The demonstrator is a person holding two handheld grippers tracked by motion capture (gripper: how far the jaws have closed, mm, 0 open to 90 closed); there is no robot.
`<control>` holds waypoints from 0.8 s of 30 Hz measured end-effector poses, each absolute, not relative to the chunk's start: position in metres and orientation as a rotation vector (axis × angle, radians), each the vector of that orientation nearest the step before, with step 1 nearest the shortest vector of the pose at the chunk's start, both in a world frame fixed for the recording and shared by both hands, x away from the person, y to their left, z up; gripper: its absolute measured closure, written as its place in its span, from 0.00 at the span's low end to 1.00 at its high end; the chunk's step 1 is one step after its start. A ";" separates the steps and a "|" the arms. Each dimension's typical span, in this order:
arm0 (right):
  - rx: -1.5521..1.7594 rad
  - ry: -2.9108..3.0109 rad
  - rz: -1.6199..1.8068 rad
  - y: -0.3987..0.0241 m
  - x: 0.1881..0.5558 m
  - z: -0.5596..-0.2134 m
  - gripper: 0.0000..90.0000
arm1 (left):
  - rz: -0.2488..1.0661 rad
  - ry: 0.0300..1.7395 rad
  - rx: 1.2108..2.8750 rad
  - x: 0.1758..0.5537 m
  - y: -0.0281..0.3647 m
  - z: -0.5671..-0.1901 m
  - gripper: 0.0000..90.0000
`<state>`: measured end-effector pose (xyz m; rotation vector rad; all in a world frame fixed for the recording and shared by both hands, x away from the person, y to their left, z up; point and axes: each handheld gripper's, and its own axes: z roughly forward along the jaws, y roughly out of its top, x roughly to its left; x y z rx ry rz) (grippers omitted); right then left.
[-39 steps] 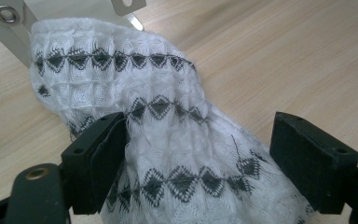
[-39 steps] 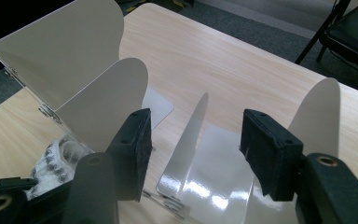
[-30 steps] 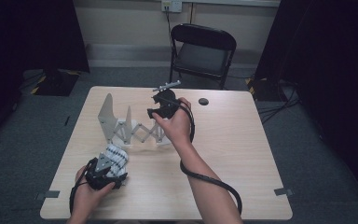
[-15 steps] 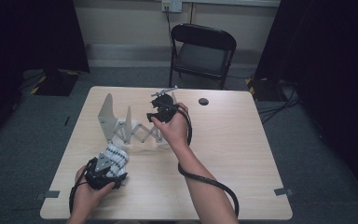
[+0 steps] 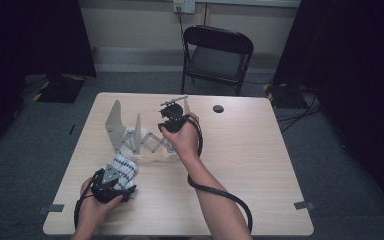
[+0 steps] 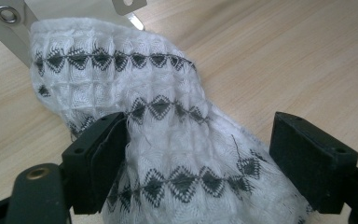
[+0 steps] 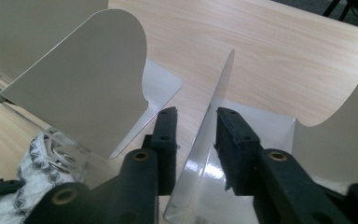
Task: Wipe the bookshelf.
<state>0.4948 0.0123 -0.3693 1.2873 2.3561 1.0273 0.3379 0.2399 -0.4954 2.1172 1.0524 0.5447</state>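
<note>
A white metal rack (image 5: 130, 137) with upright divider plates on a scissor base stands on the table's left half. My right gripper (image 5: 171, 119) is at its right end. In the right gripper view its jaws (image 7: 193, 126) straddle a thin divider plate (image 7: 216, 102) and have just been closing. The right pad is against the plate, but a gap is left at the left pad. Near the front left edge, my left gripper (image 5: 112, 184) is shut on a bunched white cloth (image 5: 125, 165) with a dark diamond pattern (image 6: 168, 140), which rests on the table.
The wooden table (image 5: 245, 160) has bare room across its right half. A small black round object (image 5: 218, 108) lies near the far edge. A black folding chair (image 5: 217, 55) stands behind the table. The right gripper's cable loops over the front of the table.
My right hand has sunk a little onto the rack's right end. The left hand and the cloth have not moved.
</note>
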 end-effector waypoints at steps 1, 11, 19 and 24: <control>1.308 2.353 1.030 0.013 0.495 -0.370 0.81 | 0.543 1.052 2.117 0.338 0.240 -0.495 0.21; 1.412 2.228 0.961 0.018 0.490 -0.366 0.99 | 0.540 1.054 2.114 0.339 0.242 -0.495 0.22; 1.485 2.146 0.953 -0.006 0.493 -0.356 1.00 | 0.547 1.055 2.121 0.340 0.244 -0.495 0.22; 1.487 2.121 0.971 -0.022 0.490 -0.345 1.00 | 0.553 1.059 2.126 0.340 0.243 -0.495 0.22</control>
